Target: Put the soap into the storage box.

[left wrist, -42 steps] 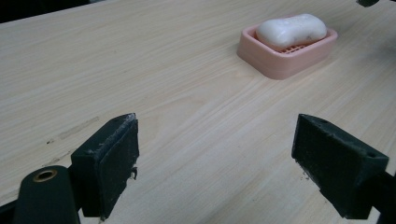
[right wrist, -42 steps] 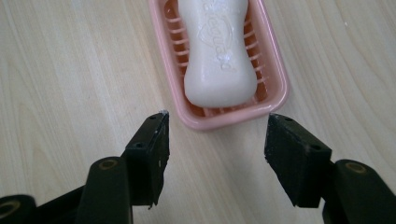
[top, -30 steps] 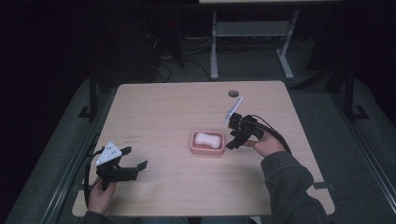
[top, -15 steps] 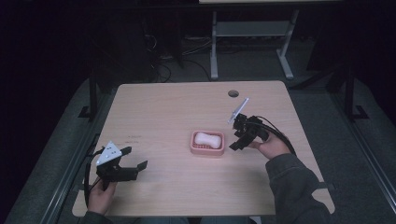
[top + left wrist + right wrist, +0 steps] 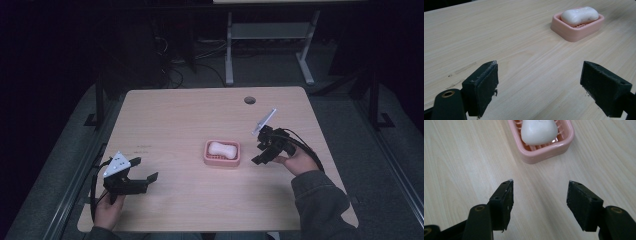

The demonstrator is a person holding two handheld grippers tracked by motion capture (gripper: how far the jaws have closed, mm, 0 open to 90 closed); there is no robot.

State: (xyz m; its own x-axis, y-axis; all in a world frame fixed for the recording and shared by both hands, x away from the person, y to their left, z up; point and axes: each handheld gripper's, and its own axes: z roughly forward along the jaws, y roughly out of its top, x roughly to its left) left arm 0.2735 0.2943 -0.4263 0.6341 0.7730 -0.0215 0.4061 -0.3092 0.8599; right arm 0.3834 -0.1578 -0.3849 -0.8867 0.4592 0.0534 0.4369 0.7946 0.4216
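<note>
Nearest to us, at the front left of the counter (image 5: 170, 120), we hold the left gripper (image 5: 142, 181) low over the wood, its fingers (image 5: 482, 85) spread wide with nothing between them. In the left gripper view they frame bare wood grain, and the soap dish (image 5: 577, 23) sits well beyond them to the upper right.

Farther in, on the right side, our right gripper (image 5: 256, 154) hovers just beside the dish, its grey plate tilted up behind it. Its fingers (image 5: 504, 202) also stand wide apart and empty, pointing at the dish's near rim without touching it.

At the counter's middle rests the pink soap dish (image 5: 222, 153), and a white bar of soap (image 5: 222, 149) lies inside it on the ribbed base.

Toward the far edge we see a small round hole (image 5: 249, 100) in the counter.
</note>
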